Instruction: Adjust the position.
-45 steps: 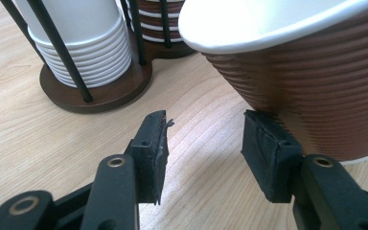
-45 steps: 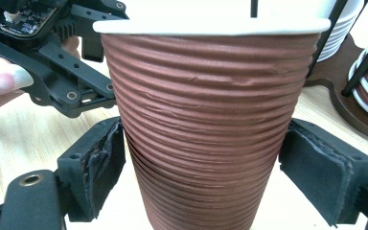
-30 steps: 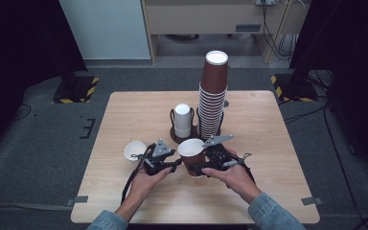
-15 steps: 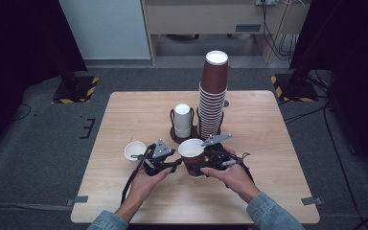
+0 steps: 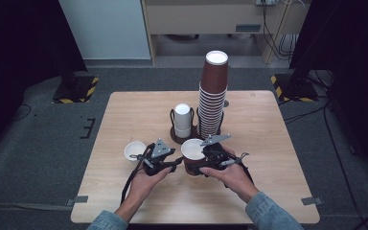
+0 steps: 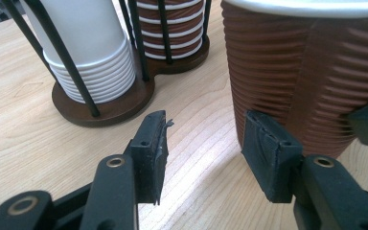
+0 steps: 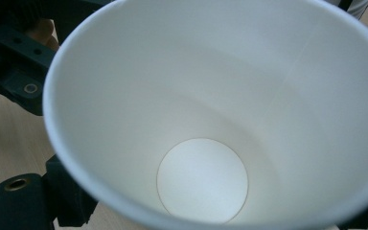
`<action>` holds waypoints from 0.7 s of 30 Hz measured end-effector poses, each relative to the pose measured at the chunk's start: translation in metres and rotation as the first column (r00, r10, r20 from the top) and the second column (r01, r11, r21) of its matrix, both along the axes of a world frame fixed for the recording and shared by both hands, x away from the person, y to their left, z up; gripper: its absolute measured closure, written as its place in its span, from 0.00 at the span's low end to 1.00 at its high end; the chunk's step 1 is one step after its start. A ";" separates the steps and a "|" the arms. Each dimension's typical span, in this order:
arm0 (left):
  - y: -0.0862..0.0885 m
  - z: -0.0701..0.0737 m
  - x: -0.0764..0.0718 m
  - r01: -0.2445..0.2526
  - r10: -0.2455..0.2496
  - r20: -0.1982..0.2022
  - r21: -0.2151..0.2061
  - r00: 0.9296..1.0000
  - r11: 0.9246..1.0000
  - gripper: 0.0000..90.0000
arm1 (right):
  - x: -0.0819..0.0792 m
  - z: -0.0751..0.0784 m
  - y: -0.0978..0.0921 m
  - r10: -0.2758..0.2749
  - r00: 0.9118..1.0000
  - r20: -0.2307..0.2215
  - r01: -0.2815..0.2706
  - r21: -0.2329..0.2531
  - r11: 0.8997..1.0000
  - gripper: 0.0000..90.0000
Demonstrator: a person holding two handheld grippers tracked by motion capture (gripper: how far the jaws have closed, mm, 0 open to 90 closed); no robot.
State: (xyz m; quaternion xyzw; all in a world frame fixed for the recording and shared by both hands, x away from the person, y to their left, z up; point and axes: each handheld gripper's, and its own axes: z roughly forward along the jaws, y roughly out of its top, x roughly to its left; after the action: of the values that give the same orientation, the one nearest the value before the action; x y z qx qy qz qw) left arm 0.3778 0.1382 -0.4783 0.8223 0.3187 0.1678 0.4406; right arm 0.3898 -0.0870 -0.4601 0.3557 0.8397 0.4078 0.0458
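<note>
The right tongs [image 5: 197,164] grip the brown cup [image 5: 192,155]; the left tongs [image 5: 175,164], open beside it, could crush its dented wall if they close hard.

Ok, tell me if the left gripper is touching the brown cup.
Touching. The left gripper view shows the left gripper open, with one pad pressed against the ribbed wall of the brown cup; the other pad is clear of it.

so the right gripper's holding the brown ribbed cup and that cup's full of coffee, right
Not quite. The right gripper does hold the brown ribbed cup, but the cup is empty: the right gripper view looks straight down onto its bare white bottom.
</note>
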 end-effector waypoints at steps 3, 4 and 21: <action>-0.001 0.000 -0.001 0.004 -0.004 0.000 -0.002 1.000 1.000 0.56 | 0.001 0.000 0.001 -0.010 1.000 -0.003 0.010 0.005 1.000 0.13; -0.001 0.001 -0.002 0.007 -0.007 0.002 -0.002 1.000 1.000 0.56 | 0.001 0.000 0.001 -0.010 1.000 -0.001 0.010 0.003 1.000 0.13; 0.000 -0.001 0.002 -0.028 0.028 -0.030 0.003 0.999 1.000 0.35 | 0.003 -0.001 -0.005 -0.030 0.999 0.014 0.030 -0.002 1.000 0.14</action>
State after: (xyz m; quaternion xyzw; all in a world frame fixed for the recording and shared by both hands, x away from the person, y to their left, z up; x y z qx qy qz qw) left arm 0.3795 0.1383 -0.4798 0.8206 0.3367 0.1620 0.4324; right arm 0.3932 -0.0915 -0.4614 0.3653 0.8343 0.4087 0.0582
